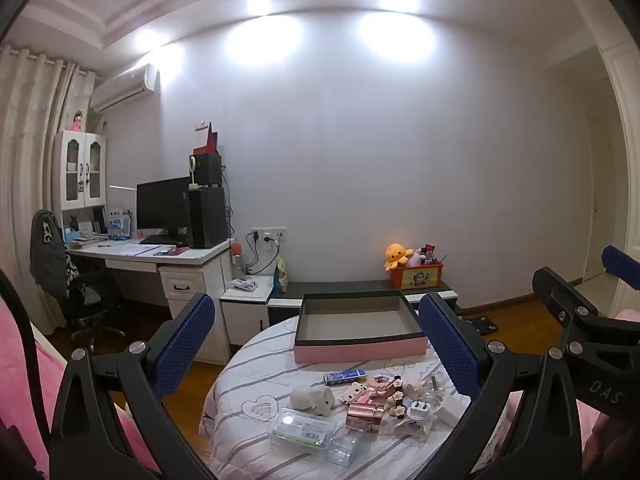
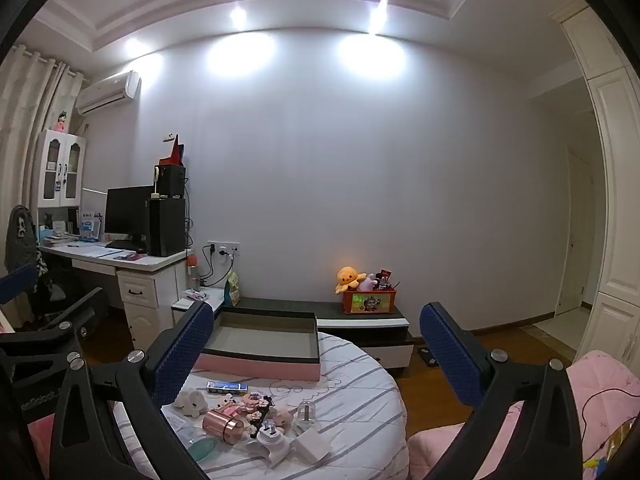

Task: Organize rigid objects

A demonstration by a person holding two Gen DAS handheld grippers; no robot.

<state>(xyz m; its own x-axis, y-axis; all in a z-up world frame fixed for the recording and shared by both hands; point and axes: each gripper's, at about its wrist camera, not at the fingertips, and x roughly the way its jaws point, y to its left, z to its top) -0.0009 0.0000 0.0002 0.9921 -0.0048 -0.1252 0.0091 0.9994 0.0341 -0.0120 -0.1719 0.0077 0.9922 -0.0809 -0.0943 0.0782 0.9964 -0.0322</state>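
A pink box (image 1: 360, 350) with a dark open inside stands at the far side of a round table (image 1: 240, 384) with a striped cover; it also shows in the right wrist view (image 2: 260, 366). In front of it lie small things: a blue carton (image 1: 344, 377), a white elephant figure (image 1: 312, 399), a copper-pink cylinder (image 1: 364, 416), a white plug (image 1: 418, 411), a clear plastic case (image 1: 302, 432). The cylinder (image 2: 222, 426) and plug (image 2: 272, 436) show in the right wrist view too. My left gripper (image 1: 316, 344) is open and empty above the table. My right gripper (image 2: 316, 354) is open and empty.
A low black and white cabinet (image 2: 360, 320) with an orange toy box (image 2: 370, 300) stands behind the table. A desk with a monitor (image 1: 164, 208) and a chair are at the left. Pink bedding (image 2: 600, 392) lies at the right. The right gripper's frame (image 1: 580, 320) shows at the right edge.
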